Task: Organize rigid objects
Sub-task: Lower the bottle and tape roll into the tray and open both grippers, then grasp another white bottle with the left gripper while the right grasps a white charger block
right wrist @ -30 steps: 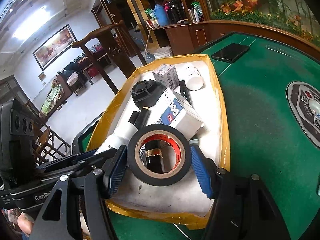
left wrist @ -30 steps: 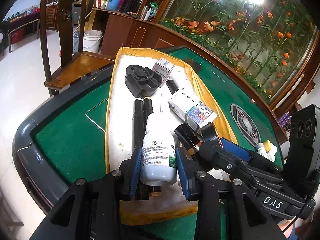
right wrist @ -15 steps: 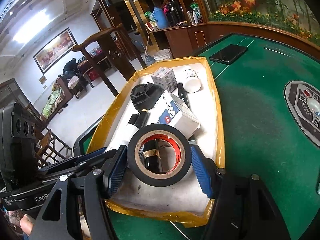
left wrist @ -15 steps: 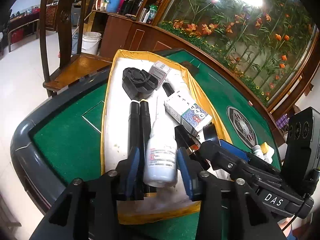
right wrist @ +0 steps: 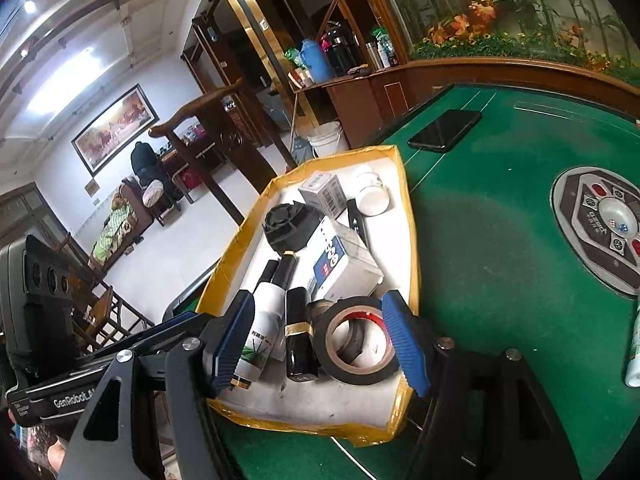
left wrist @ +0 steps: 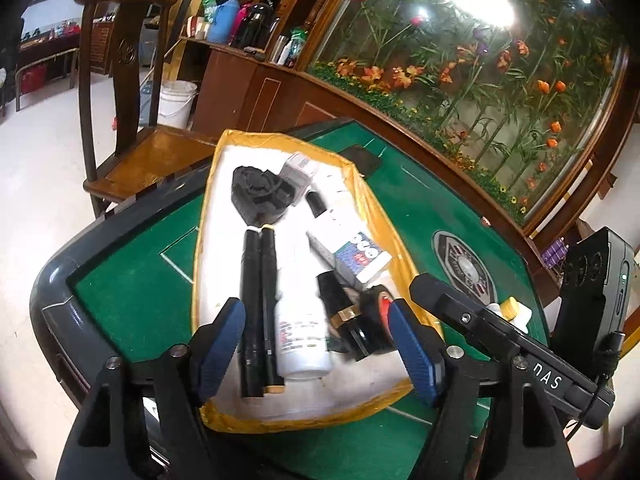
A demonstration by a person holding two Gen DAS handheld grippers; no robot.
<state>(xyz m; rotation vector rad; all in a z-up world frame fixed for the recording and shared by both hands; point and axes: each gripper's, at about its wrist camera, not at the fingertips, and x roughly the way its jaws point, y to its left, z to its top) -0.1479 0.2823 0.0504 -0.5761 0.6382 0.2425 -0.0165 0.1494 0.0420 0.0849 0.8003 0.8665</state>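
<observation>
Yellow-rimmed tray (right wrist: 412, 216) crowded, green felt (right wrist: 500, 240) beside

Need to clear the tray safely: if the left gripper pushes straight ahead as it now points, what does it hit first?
Likely the white bottle lying in the tray, between the open left gripper fingers; depth is uncertain.

Desk (left wrist: 132, 280) green felt, thin white lines, dark grey rim. Tray (left wrist: 208, 216) yellow-edged, white inside. Bottle (left wrist: 300, 344) white, label with red and dark print. Two tubes (left wrist: 258, 280) black, side by side. Tape roll (right wrist: 356, 340) black, red inner ring. Box (right wrist: 340, 264) white-grey with blue panel, red mark. Lipstick (right wrist: 298, 332) black, gold band. Gripper pads (left wrist: 220, 340) blue, ribbed. Phone (right wrist: 444, 130) black.
</observation>
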